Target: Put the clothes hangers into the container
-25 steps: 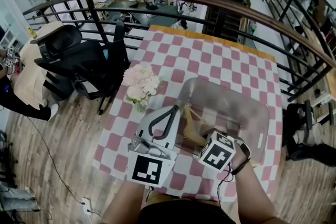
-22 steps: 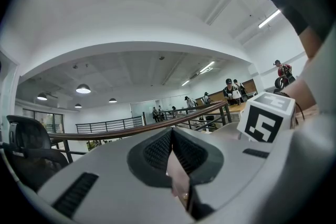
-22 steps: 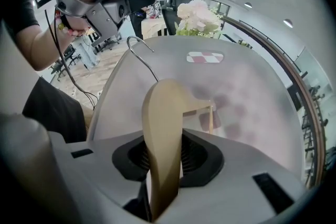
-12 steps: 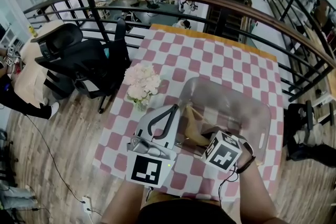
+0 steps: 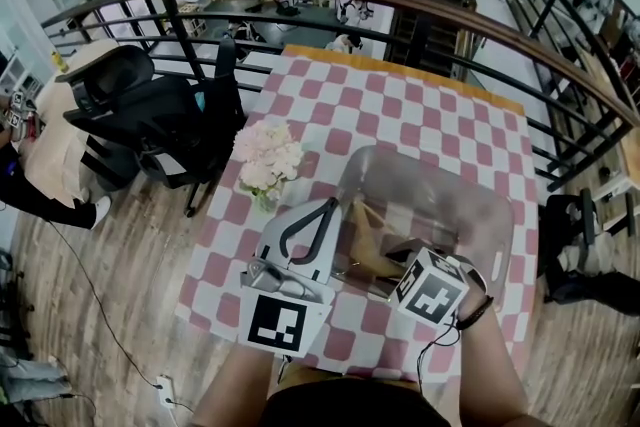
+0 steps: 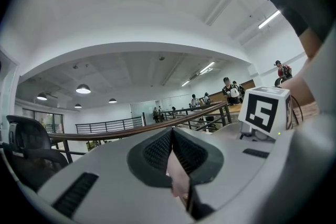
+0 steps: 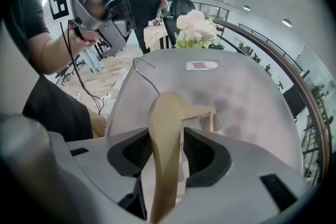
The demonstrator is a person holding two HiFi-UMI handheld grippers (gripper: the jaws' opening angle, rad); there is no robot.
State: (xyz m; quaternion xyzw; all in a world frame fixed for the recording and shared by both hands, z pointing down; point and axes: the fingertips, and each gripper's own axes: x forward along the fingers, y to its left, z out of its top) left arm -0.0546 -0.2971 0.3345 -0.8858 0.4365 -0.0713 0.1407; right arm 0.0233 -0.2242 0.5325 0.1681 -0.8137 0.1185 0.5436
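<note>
Hanger (image 7: 173, 105) looks inside container (image 5: 480, 205); R gripper (image 7: 164, 139) jaws opening round it, release nearly done. L gripper (image 5: 312, 233) jaws shut, empty. No other hangers visible.

Grey left gripper (image 6: 172, 134) and right gripper (image 7: 167, 136) carry black-and-white marker cubes (image 5: 432, 290) and black ribbed jaws.

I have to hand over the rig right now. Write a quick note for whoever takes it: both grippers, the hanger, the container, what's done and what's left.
Left hand-held gripper: shut, empty, over the table left of the container.
Right hand-held gripper: jaws opening, hanger between them, down in the container.
Done: this hanger is in.
Left: let go fully and draw the right one clear. No other hanger in view.
</note>
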